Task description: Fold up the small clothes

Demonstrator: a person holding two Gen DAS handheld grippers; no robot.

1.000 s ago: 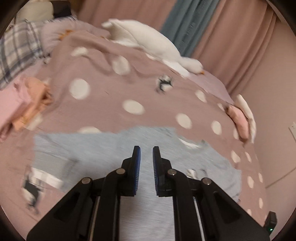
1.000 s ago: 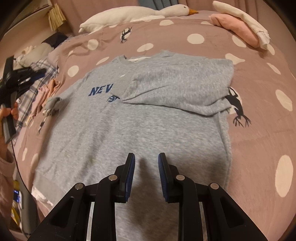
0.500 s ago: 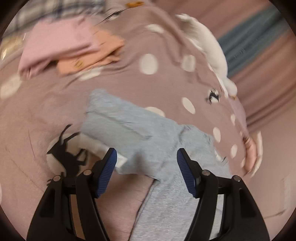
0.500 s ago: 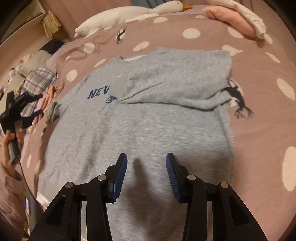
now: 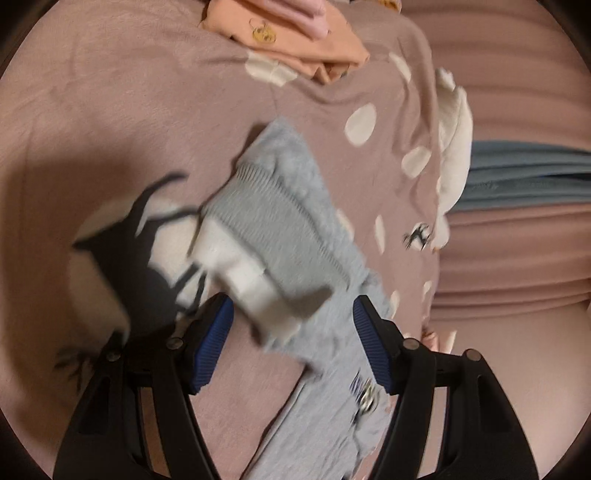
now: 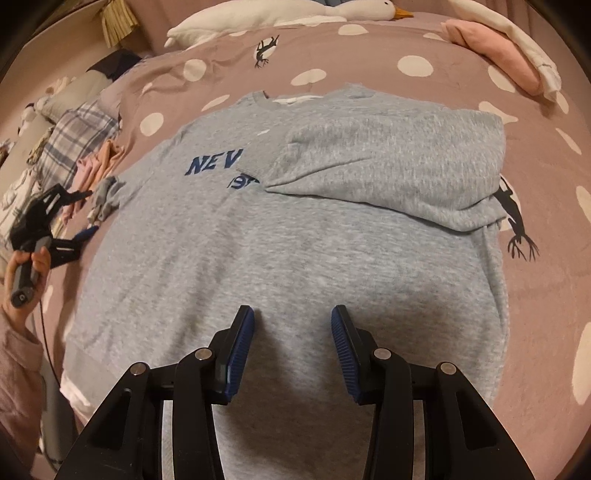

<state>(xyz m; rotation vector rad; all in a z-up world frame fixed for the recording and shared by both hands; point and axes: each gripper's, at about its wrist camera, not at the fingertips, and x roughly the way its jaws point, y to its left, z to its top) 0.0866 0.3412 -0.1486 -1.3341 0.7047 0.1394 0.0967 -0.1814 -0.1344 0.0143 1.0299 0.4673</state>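
A grey sweatshirt point(image 6: 295, 240) with blue lettering lies flat on the dotted mauve bedspread point(image 6: 369, 48). Its right sleeve point(image 6: 388, 162) is folded across the chest. The left sleeve's ribbed cuff point(image 5: 273, 221) sticks out sideways, white lining showing. My left gripper point(image 5: 291, 301) is open and low over that cuff, whose end lies between the blue fingers untouched. In the right wrist view the same left gripper point(image 6: 90, 212), held by a hand, sits beside the crumpled left sleeve point(image 6: 105, 195). The right gripper point(image 6: 291, 314) is open above the sweatshirt's lower body, holding nothing.
A white goose plush point(image 6: 277, 14) lies along the far edge of the bed. Folded pink and white clothes point(image 6: 491, 55) sit at the far right. An orange garment point(image 5: 295, 40) and a plaid cloth point(image 6: 74, 140) lie left of the sweatshirt. Pink curtains point(image 5: 517, 92) hang behind.
My left gripper went from shut to open, rolled over and dropped toward the left sleeve cuff. The right gripper's fingers spread wider while it stayed almost in place.
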